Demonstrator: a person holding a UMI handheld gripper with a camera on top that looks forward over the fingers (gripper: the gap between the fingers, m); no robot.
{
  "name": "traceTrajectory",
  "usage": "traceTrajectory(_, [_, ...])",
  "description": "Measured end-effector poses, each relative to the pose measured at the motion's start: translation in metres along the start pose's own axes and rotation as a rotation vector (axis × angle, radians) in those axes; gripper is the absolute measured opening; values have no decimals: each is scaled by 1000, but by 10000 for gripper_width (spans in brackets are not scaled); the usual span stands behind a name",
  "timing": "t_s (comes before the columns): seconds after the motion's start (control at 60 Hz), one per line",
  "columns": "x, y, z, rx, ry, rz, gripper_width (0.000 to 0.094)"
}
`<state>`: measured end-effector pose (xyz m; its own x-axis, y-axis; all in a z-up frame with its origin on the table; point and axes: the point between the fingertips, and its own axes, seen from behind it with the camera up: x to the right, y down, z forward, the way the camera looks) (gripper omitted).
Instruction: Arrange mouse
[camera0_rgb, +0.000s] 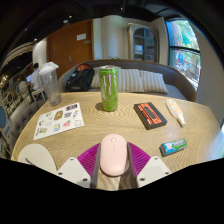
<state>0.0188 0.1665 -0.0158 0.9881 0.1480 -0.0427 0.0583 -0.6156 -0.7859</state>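
A pale pink mouse (113, 153) lies between my two fingers, its far end pointing toward the green can. My gripper (113, 160) has its magenta pads (88, 157) close against both sides of the mouse, and both fingers press on it. The mouse sits low over the wooden table (125, 122); whether it rests on the table or is lifted I cannot tell.
A green can (108, 88) stands beyond the fingers. A black and orange box (150, 114), a white tube (175, 111) and a teal packet (173, 146) lie to the right. A sticker sheet (59, 120) and a clear bottle (50, 84) are to the left. A white plate (36, 156) is near the left finger.
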Motion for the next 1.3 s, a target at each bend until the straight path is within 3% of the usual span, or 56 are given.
traceTrajectory(0.15, [-7,-2,-12,-62,14,61,376])
traceTrajectory(0.383, [-107,-37,-90,52,11,84,372])
traceTrajectory(0.483, [-154,-16,-101,57,41,53,371])
traceTrajectory(0.733, [-225,72,-87,-35,99,84,378])
traceTrajectory(0.817, [-225,73,-85,-2,133,58,437])
traceTrajectory(0.933, [-228,77,-88,-74,119,102,535])
traceTrajectory(1.017, [-231,69,-102,-94,120,140,860])
traceTrajectory(1.167, [-239,52,-149,-92,139,117,836])
traceTrajectory(1.3, [-246,63,-201,-143,165,117,839])
